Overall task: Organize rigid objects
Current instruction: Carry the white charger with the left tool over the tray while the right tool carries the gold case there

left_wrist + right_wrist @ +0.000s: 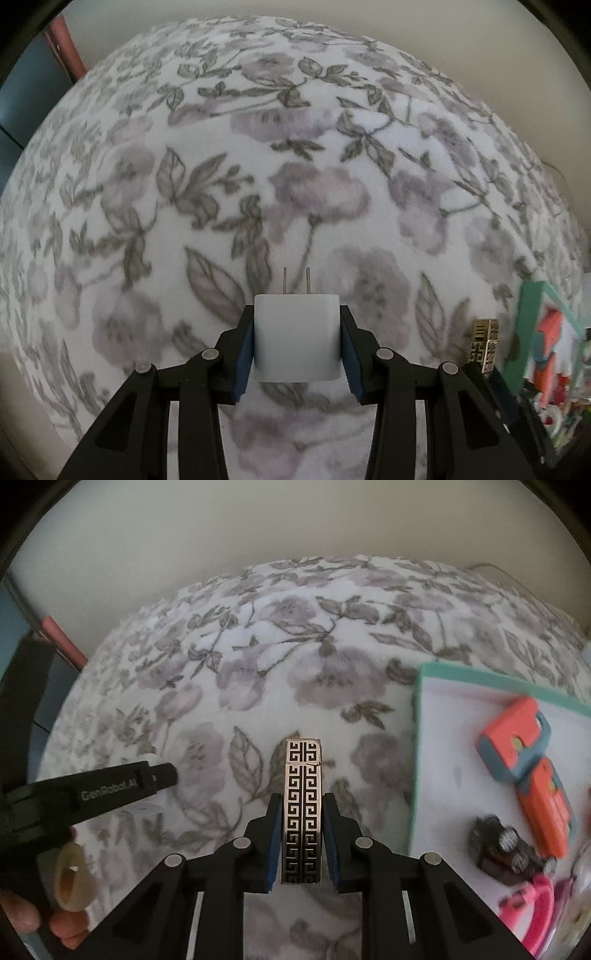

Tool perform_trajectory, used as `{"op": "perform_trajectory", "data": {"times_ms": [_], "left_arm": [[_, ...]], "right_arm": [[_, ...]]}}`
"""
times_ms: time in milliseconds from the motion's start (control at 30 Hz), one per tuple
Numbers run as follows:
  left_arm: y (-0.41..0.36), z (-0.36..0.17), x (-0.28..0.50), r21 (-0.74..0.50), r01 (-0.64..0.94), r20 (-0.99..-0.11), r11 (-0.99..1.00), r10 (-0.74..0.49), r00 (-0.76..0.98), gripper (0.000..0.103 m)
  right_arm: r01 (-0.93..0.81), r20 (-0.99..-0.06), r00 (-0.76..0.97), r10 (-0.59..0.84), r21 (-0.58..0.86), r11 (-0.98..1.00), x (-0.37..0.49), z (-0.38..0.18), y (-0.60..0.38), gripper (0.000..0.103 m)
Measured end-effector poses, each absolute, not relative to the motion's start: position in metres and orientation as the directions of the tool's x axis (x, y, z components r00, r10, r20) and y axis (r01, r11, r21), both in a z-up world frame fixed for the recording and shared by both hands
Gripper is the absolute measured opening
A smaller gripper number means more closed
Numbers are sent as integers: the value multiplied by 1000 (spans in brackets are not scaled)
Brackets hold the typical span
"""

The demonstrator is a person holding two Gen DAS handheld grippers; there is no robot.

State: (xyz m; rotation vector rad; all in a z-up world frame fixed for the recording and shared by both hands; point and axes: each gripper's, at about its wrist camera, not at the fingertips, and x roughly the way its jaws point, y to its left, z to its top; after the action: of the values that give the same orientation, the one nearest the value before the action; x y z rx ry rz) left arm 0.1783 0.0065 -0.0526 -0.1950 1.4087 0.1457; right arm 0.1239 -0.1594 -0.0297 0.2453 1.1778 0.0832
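Charger [296, 338] clamped; lighter [303, 812] clamped

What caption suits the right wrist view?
Right gripper holds a patterned lighter above the floral blanket, beside a green-rimmed tray.

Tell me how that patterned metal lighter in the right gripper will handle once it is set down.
The lighter looks polished and glossy, so it may slide between the right gripper's pads. It is tall and narrow, so stood upright on the soft floral blanket it would likely tip. It looks rigid, probably heavy for its size.
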Motion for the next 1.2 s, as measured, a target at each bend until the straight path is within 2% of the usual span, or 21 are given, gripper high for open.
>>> {"op": "perform_trajectory", "data": {"times_ms": [233, 567, 867, 1200], "left_arm": [[-26, -28, 151, -110, -187, -981, 976, -77, 176, 44], [-126, 34, 118, -177, 37, -947, 983, -181, 266, 44], [-200, 33, 102, -235, 176, -937, 956, -270, 220, 44], [-236, 15, 92, -229, 233, -943, 945, -275, 186, 44]], "right_arm": [[116, -876, 435, 209, 284, 952, 91, 6, -190, 22], [263, -874, 474, 107, 257, 930, 39, 43, -269, 22], [353, -917, 396, 42, 194, 915, 13, 28, -330, 22], [374, -932, 357, 63, 204, 905, 8, 10, -343, 22]]}}
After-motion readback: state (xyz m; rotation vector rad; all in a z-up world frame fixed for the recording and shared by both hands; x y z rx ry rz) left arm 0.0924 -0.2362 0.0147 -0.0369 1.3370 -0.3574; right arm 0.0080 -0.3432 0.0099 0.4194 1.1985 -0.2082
